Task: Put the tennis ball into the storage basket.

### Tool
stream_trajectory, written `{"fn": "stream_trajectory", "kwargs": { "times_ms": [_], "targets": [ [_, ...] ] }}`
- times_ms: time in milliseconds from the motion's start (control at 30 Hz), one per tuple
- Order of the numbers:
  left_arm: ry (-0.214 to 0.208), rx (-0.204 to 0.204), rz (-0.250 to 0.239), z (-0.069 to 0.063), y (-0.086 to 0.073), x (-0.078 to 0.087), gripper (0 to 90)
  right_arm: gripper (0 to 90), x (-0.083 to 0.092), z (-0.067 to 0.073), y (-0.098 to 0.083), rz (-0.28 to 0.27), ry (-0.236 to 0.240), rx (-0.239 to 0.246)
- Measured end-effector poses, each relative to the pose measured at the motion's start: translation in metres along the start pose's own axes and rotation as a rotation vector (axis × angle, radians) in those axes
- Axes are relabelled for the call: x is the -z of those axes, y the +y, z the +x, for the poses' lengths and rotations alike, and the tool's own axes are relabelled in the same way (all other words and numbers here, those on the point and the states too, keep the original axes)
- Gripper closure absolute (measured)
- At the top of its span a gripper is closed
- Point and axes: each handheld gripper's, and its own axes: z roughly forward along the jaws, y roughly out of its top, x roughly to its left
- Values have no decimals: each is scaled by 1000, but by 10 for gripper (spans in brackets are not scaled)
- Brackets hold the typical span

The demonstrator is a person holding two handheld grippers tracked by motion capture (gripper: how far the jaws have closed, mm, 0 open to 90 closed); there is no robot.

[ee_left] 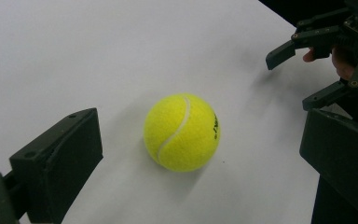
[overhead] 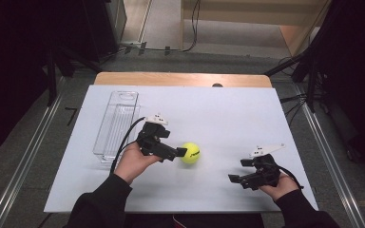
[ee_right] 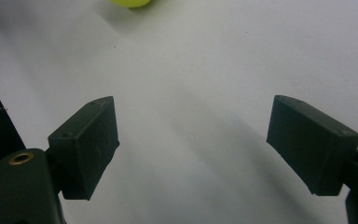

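A yellow tennis ball (overhead: 189,153) lies on the white tabletop (overhead: 218,114) near its middle. My left gripper (overhead: 179,153) points at it from the left, jaws open, tips close to the ball. In the left gripper view the ball (ee_left: 182,133) rests between and just ahead of the two spread black jaws, untouched. My right gripper (overhead: 234,178) hovers open near the front right of the table, aimed left, nothing between its jaws. The right gripper view catches only a sliver of the ball (ee_right: 129,3) at the top edge.
A clear plastic rectangular bin (overhead: 116,124) stands lengthwise on the table's left part, behind my left hand. The right gripper (ee_left: 314,60) shows at the upper right of the left gripper view. Dark stands and cables surround the table.
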Motion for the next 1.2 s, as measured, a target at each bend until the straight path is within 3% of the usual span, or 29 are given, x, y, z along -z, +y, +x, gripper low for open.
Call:
{"fn": "stream_trajectory", "kwargs": {
  "times_ms": [1200],
  "targets": [
    [-3, -26, 20, -4, 34, -39, 0, 146, 0, 0, 0, 0, 2, -2]
  ]
}}
